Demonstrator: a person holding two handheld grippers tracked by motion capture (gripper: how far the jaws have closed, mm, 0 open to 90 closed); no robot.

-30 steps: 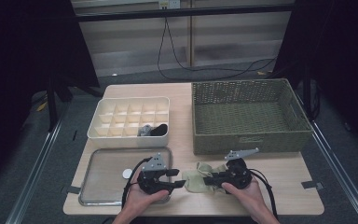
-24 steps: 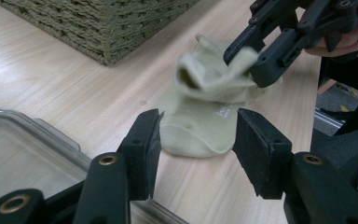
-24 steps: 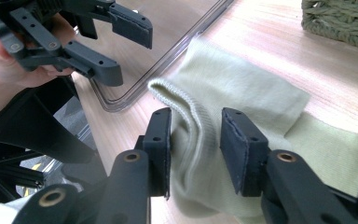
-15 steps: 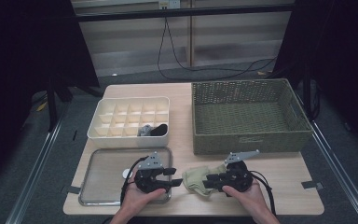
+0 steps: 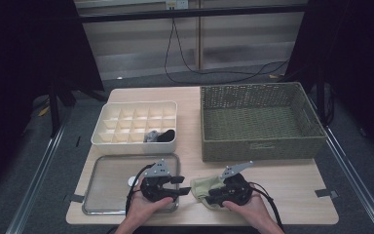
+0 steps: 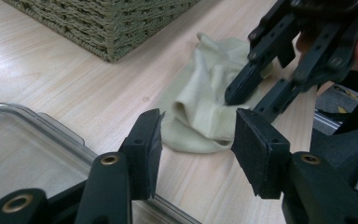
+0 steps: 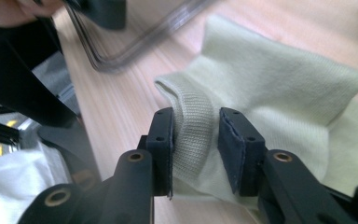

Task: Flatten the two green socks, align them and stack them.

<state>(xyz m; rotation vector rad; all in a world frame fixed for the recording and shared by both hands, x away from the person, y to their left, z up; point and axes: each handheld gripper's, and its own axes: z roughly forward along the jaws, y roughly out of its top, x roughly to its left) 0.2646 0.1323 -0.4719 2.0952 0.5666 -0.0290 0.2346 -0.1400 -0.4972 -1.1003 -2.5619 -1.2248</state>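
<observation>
a pale green sock [image 5: 205, 187] lies bunched on the wooden table [image 5: 292, 183], near the front edge, between the two hands and just in front of the woven green basket [image 5: 260, 122]. the right gripper [image 5: 213, 197] sits over the sock's right part, held in the person's right hand [image 5: 247, 210]. in the right gripper view [image 7: 193, 140] its two black jaws stand on either side of the sock's ribbed cuff [image 7: 193, 128]; the cuff fills the gap between them and the left pad touches the knit, so it looks gripped (though whether the right pad presses as hard i cannot tell).

the left gripper [image 5: 184, 185] is held in the left hand [image 5: 148, 209] at the right edge of the clear plastic tray [image 5: 104, 195], pointing toward the sock. in the left gripper view [image 6: 196, 140] its jaws are about half apart with nothing between the pads; the sock [image 6: 205, 107] lies just beyond the tips, and the right gripper's jaws [image 6: 254, 95] come down onto the cloth from the upper right of that view. the corner of the basket [image 6: 116, 23] shows at the top and the tray's rim [image 6: 51, 123] at the lower left.

behind the tray stands a cream divided box [image 5: 136, 124], with a dark item [image 5: 165, 135] and a small grey one [image 5: 151, 136] in its front compartments. a small white round piece [image 5: 133, 181] lies in the tray beside the left gripper.
</observation>
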